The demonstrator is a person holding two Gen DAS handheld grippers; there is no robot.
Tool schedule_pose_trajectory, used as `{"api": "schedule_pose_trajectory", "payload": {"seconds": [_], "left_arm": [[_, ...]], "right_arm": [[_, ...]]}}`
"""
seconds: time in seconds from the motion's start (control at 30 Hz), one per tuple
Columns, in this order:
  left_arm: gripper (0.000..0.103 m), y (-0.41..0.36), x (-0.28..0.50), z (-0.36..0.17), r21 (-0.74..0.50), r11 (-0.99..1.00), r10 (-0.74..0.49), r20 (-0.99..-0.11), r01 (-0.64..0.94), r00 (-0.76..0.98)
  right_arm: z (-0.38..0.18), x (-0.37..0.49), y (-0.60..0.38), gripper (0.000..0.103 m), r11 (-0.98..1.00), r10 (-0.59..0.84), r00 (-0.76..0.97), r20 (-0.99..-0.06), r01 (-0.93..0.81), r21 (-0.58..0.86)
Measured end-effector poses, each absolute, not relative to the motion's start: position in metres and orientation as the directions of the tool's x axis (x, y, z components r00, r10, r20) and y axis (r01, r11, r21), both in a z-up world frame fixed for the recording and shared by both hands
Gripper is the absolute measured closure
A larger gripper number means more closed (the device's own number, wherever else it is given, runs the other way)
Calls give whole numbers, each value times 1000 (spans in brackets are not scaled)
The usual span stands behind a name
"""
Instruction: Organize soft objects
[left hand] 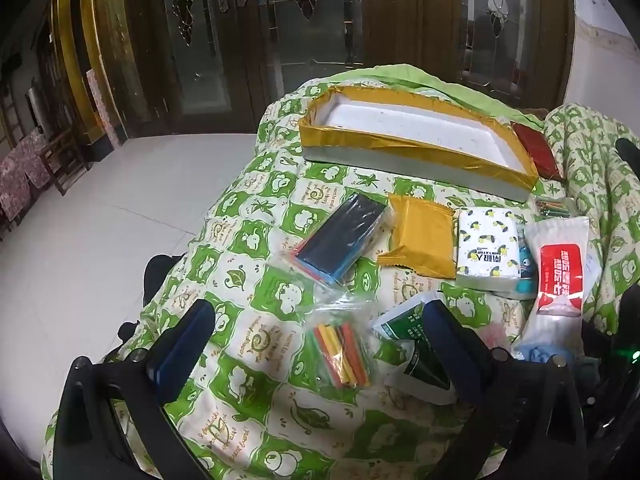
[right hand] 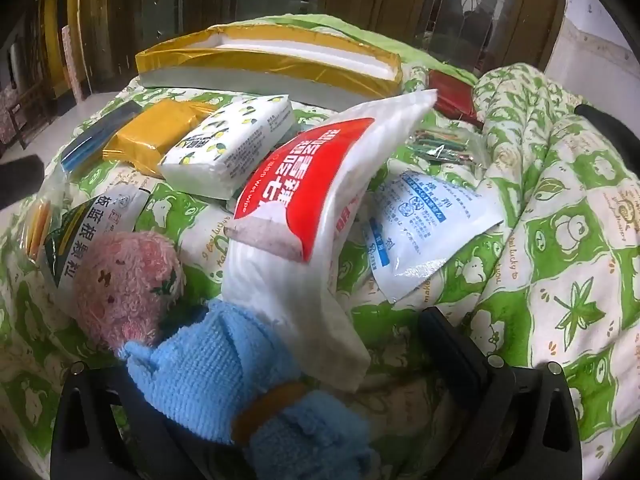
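A white foam tray with gold tape (left hand: 404,136) (right hand: 276,68) lies at the far side of a green patterned quilt (left hand: 256,240). In front of it lie a gold packet (left hand: 420,236), a white tissue pack (left hand: 486,246) (right hand: 228,140) and a red-and-white wet-wipe pack (left hand: 560,272) (right hand: 312,196). My left gripper (left hand: 320,328) is open and empty above a bag of coloured sticks (left hand: 340,352) and a green-and-white sachet (left hand: 412,344). My right gripper (right hand: 288,344) is open; a pink-and-blue plush toy (right hand: 200,344) lies between its fingers, hiding the left one.
A bag of dark and coloured strips (left hand: 340,240) lies left of the gold packet. A red packet (left hand: 536,152) sits right of the tray. A white-and-blue sachet (right hand: 424,224) and a bag of thin sticks (right hand: 444,144) lie by the bunched quilt (right hand: 560,200). Tiled floor (left hand: 120,220) is left.
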State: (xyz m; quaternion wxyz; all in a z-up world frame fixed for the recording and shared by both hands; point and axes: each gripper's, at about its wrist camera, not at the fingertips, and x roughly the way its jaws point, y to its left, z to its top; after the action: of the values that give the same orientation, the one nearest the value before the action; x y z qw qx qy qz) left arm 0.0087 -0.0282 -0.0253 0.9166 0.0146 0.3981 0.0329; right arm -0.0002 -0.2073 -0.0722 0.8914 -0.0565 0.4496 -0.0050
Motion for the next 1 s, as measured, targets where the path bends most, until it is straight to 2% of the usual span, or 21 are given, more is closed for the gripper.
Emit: {"api": "schedule_pose_trajectory", "payload": {"seconds": [0.17,0.27,0.43,0.47,0.63,1.0], "left_arm": [[0,-28,8,-25,44,998,70,-728,-55,682],[0,-25,6,-23,25,998,61,-722,-63,689],[0,-21,6,-21,9,997,56,-720,-71,692],[0,-21,5,-20,8,997,56,-718,-72,694],[0,-20,5,-20,11,997,59,-718,-73,694],[0,-18,4,-19,8,997,58,-716,-75,695]], "right_arm": [[-54,-4,-213,0,987,65,593,-803,-155,-35],[-25,-39,-219,0,982,135,686,-715,-187,7],[14,-53,-226,0,988,134,820,-556,-153,12],[14,-43,-228,0,989,119,798,-591,-147,1],[14,-39,-247,0,994,108,789,-605,-84,67],[12,-38,-249,0,992,118,808,-578,-73,100]]}}
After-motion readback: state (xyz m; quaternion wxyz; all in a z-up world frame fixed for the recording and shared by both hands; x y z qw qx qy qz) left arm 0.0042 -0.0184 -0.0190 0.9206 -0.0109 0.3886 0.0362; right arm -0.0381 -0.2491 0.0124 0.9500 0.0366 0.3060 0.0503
